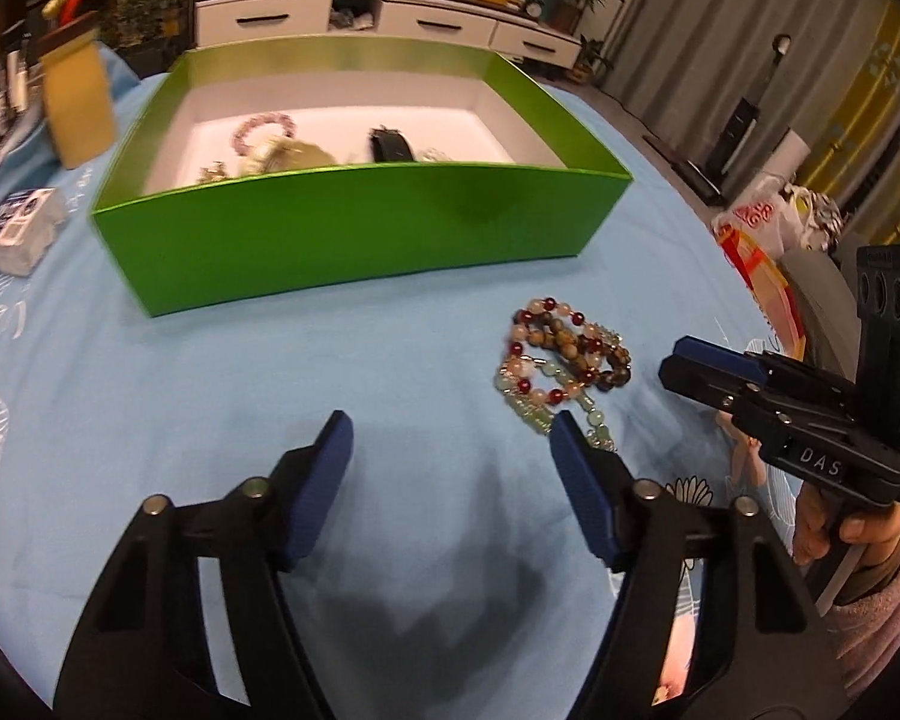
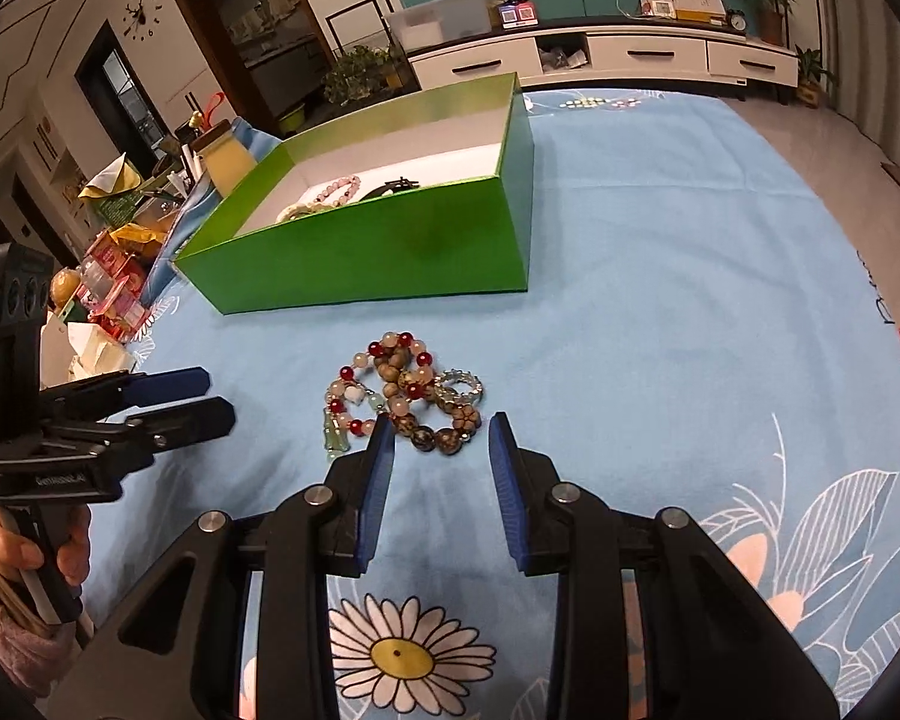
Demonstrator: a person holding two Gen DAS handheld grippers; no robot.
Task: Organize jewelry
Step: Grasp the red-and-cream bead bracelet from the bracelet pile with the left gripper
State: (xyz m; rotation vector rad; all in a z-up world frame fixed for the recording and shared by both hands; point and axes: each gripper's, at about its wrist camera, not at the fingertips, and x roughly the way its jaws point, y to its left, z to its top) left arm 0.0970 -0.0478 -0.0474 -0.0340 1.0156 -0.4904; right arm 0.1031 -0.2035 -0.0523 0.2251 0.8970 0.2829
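While the left view shows the left gripper (image 1: 450, 444) spread wide and empty over the blue cloth (image 1: 210, 408), the green box (image 1: 354, 240) already holds a pink bracelet (image 1: 264, 126) and a dark item. Right view: right gripper (image 2: 441, 438) spread, empty, just short of the bead pile (image 2: 405, 396), which still needs boxing; task partly done, I judge.

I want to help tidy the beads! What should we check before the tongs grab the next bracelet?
1. Right tongs open: ok.
2. Right tongs lined up with the bracelet pile: ok, the pile lies just ahead of the tips.
3. Left tongs open and holding nothing: ok.
4. Green box open, with room inside: ok.
5. Bracelets lying apart: not ok, they overlap in one heap.
6. Whether the strands are tangled: cannot tell.
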